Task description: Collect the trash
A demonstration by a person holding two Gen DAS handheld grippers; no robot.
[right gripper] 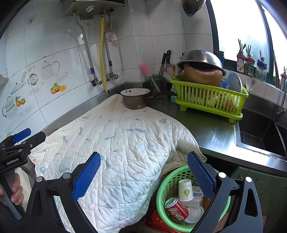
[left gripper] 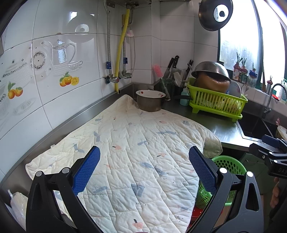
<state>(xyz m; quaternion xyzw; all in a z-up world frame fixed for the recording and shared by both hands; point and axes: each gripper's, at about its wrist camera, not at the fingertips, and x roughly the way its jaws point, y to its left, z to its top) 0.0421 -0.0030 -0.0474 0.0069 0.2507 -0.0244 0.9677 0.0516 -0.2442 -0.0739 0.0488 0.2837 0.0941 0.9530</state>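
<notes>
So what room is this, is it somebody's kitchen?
Yes, most likely a home kitchen: a steel sink is set in the counter, a green dish rack holds washed dishes, and a small pot sits by the tiled wall.

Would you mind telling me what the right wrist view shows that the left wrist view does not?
Only the right wrist view looks into the green basket: a red can, a paper cup and other litter. Only the left wrist view shows the dark pan hanging high on the wall whole, and the tap. Both share the quilted cloth, the pot, the dish rack, and open, empty grippers: right gripper, left gripper.
</notes>
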